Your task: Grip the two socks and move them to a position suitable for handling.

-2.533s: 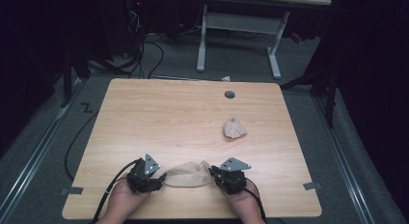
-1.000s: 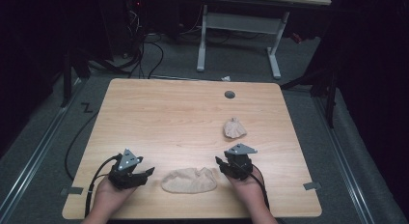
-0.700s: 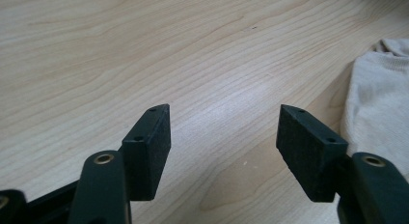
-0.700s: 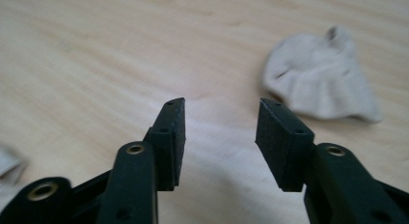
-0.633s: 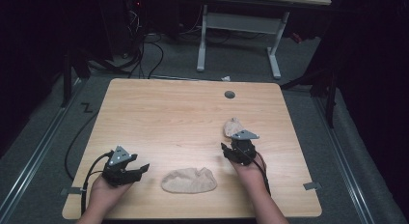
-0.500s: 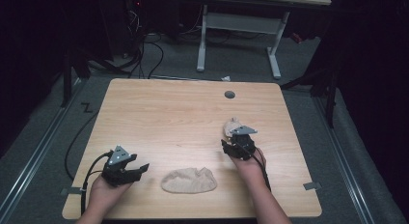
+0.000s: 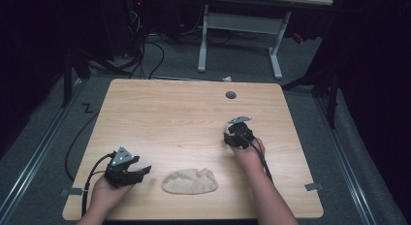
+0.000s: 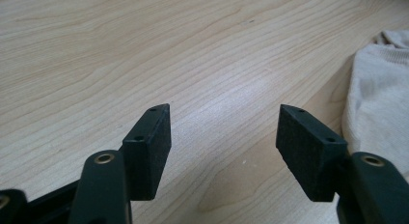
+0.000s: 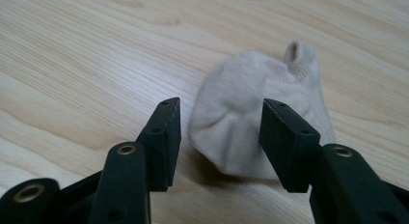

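Note:
A flat beige sock (image 7: 189, 181) lies near the table's front edge; its edge shows at the right of the left gripper view (image 8: 381, 98). My left gripper (image 7: 143, 172) rests to the left of it, apart from it, open over bare wood (image 8: 224, 132). A second, crumpled beige sock (image 9: 260, 108) lies right in front of my right gripper (image 9: 219, 132), its near end reaching between the tips. The pads do not press on it. Those jaws have just been closing a little and stand open. In the high view my right gripper (image 7: 236, 130) sits right of the table's middle, covering that sock.
The wooden table (image 7: 160, 123) has a round cable hole (image 7: 230, 95) near its far edge. Beyond it stand a white desk frame (image 7: 237, 26) and floor cables (image 7: 145, 45). Tape marks sit at the front corners (image 7: 313, 187).
Both grippers have left the flat sock. The left one has drawn back to the left and stayed there. The right hand has moved away across the table to the crumpled sock.

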Motion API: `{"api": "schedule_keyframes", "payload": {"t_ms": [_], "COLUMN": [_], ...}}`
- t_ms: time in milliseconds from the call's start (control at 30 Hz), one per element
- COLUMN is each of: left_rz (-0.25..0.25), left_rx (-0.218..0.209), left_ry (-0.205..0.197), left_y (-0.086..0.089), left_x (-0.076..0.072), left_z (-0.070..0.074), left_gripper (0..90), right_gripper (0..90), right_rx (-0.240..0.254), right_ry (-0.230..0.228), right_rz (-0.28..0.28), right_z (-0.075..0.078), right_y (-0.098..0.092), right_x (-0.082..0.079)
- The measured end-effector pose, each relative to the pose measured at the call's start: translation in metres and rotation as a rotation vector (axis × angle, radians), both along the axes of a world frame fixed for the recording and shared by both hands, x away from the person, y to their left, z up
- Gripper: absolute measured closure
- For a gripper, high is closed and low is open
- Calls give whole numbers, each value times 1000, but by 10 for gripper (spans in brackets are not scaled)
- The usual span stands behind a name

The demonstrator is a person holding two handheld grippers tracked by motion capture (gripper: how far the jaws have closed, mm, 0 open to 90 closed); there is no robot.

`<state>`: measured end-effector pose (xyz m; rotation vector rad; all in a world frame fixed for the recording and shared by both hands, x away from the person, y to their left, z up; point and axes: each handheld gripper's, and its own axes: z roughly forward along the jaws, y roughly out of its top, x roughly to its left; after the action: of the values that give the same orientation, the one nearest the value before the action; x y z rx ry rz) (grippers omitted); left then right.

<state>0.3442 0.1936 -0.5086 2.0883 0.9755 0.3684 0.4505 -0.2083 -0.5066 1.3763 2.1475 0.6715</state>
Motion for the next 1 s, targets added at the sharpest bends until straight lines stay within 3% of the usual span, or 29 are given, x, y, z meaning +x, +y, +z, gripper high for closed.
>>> {"api": "schedule_keyframes", "payload": {"t_ms": [133, 233, 300, 367, 433, 500, 900, 1000], "left_rz": [4, 4, -2, 2, -1, 0, 1, -2], "left_rx": [-50, -9, -20, -17, -25, -23, -17, -13], "left_ry": [19, 8, 5, -8, 4, 5, 5, 9], "left_y": [1, -1, -1, -2, 0, -1, 1, -1], "left_x": [-2, -1, -2, -3, -3, -2, 0, -1], "left_z": [0, -1, 1, 2, 2, 1, 1, 0], "left_gripper": [377, 377, 377, 377, 378, 377, 378, 377], "right_gripper": [511, 531, 538, 628, 763, 821, 809, 804], "right_rx": [-8, -5, -23, -35, -35, -40, 40, 71], "right_ry": [26, 14, 28, 45, 44, 40, 24, 42], "right_rz": [-4, -3, -2, -2, -4, -1, 30, 29], "right_z": [-4, -2, -5, -7, -7, -3, 11, 12], "right_y": [-2, -3, -2, -3, -5, -6, -11, -14], "right_x": [3, 3, 4, 4, 4, 2, -7, -8]}}
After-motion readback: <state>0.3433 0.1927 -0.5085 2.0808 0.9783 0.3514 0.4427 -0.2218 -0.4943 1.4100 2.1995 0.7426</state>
